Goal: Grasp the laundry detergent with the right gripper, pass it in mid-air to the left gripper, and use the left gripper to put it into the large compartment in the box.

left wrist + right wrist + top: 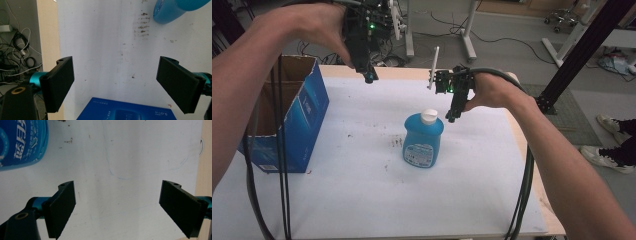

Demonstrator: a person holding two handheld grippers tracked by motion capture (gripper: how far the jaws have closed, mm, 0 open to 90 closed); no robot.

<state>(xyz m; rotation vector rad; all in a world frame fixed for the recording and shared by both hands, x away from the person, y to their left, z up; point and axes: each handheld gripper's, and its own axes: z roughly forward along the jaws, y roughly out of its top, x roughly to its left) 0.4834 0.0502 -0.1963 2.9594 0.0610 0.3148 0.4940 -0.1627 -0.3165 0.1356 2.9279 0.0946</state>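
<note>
Right gripper jaws wide, nothing between them, hanging above bare table. Bottle stands upright mid-table, just left of and below it; in the right gripper view its label sits at top left. Left gripper jaws also wide and empty, held high near the far edge, over the box at table left.

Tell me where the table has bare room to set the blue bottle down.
The near white sheet, in front of the blue plastic bottle with a white cap, is bare. So is the strip between the bottle and the table's right edge. The left is crowded by the open blue cardboard box.
</note>
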